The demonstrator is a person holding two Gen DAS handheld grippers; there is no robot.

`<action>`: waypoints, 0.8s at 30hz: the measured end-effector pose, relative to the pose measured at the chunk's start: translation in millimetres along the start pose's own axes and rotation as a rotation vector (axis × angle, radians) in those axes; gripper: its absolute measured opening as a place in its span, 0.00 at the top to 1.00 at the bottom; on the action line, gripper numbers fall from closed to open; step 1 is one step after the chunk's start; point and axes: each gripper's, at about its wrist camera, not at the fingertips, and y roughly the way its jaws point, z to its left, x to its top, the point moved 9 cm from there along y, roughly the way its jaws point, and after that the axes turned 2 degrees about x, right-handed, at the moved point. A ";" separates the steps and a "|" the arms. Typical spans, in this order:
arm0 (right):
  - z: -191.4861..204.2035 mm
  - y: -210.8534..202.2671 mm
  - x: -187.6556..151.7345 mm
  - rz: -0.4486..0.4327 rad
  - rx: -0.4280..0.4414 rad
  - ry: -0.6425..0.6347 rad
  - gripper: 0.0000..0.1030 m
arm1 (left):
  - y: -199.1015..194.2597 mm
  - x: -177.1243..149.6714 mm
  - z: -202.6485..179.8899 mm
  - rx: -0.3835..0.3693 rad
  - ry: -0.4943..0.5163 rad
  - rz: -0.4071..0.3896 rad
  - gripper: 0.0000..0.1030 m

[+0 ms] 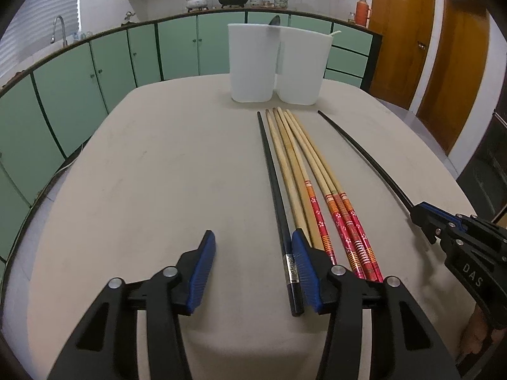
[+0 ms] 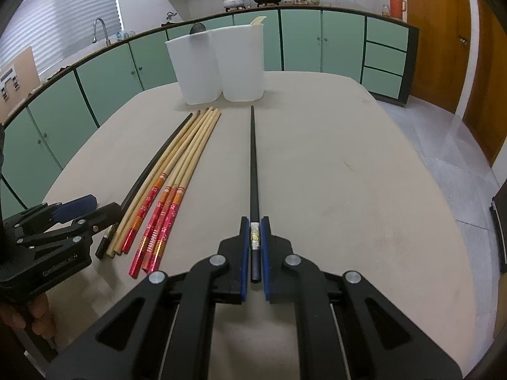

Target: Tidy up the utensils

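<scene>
We saw that the coming move turned on how the black chopstick (image 2: 254, 171) lay in the right tool (image 2: 254, 250): its long axis ran straight ahead along the tool's own line, its tip aimed at the two white containers (image 2: 221, 63) standing at the far side of the surface (image 2: 348, 174). The right tool was clamped narrow on the chopstick's thick banded end. The left tool (image 1: 253, 272) stood about half spread and gripped nothing; its right finger rested just beside the second black chopstick (image 1: 275, 196), which lay at the left edge of the bundle of wooden chopsticks (image 1: 304, 171), all parallel and pointing at the containers. We judged the right hand the better placed to deliver, since a forward lift would carry its chopstick to a container.
</scene>
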 end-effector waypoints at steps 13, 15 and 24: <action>-2.7 2.6 2.0 0.010 -0.019 0.001 0.94 | -0.8 0.2 3.9 0.008 -0.024 0.001 0.94; -5.1 4.8 1.4 0.020 -0.039 0.003 0.94 | -1.0 2.3 8.2 0.020 -0.044 -0.001 0.94; -12.9 4.8 17.8 -0.024 -0.033 0.032 0.68 | 8.3 22.9 18.3 0.020 -0.076 -0.001 0.93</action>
